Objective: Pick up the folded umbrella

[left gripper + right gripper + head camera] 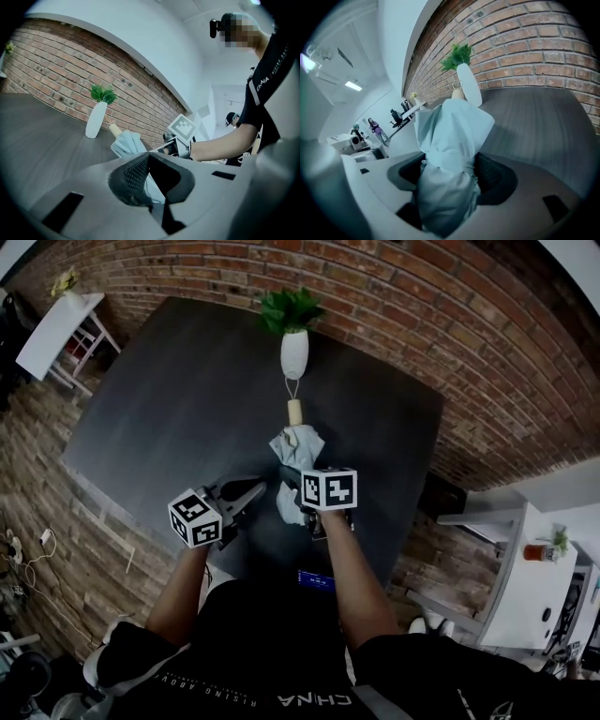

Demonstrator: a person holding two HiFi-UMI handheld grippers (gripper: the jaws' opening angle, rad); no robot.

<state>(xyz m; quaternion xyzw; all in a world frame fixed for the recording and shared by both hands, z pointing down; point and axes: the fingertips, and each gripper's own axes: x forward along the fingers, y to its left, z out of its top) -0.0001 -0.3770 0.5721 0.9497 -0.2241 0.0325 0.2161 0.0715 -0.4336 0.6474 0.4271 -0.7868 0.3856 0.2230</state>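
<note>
The folded umbrella (452, 140), pale blue, is clamped between the jaws of the right gripper (453, 174). Both pads press on the bunched fabric near the canopy's lower end. The umbrella extends away from the gripper over the middle of the dark tabletop (178, 399). Its light wooden handle (294, 412) points at the white vase (294, 352). Whether the handle end touches the tabletop cannot be determined. The vase stands upright near the far edge and holds a green plant (289, 307).

The left gripper (148, 157) is just beside the right gripper, on its left, apart from the umbrella. Its jaw tips meet and grip nothing. A brick wall (441, 324) runs behind the tabletop.
</note>
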